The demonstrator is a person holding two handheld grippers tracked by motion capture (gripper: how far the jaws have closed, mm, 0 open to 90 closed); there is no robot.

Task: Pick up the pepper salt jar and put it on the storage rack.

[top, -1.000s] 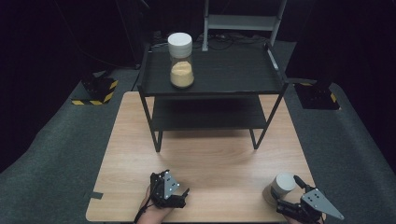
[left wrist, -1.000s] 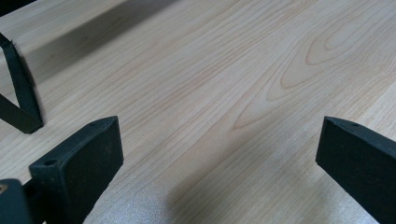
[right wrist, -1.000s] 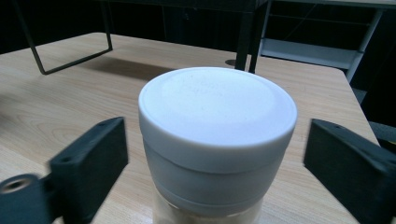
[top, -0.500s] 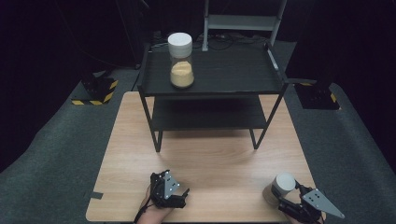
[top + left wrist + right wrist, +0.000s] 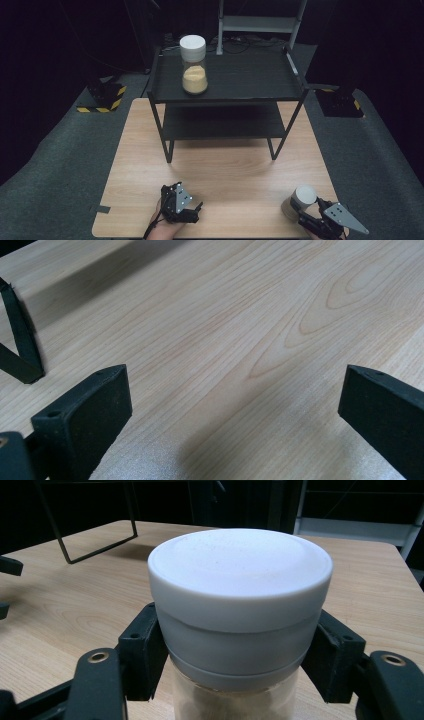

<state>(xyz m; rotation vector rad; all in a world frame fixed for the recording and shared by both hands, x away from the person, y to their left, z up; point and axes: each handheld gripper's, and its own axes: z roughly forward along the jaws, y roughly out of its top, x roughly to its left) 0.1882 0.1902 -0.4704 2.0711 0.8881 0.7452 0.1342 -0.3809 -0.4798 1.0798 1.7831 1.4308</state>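
A clear jar with a white lid holding tan powder stands near the front right corner of the wooden table. My right gripper has just been closing, and its black pads now press on both sides of the jar just under the lid. My left gripper rests at the front middle of the table, open, with only bare wood between its jaws. A second, taller jar with a white lid and tan powder stands on the top shelf of the black rack.
The black two-shelf rack takes up the back half of the table, with its legs close ahead of my left gripper. Grey carpet surrounds the table. Black stands with yellow-striped bases sit on the floor at left and right.
The right gripper's jaws have drawn in around the white-lidded jar and now clamp it. The left gripper and the jar on the rack have stayed put.
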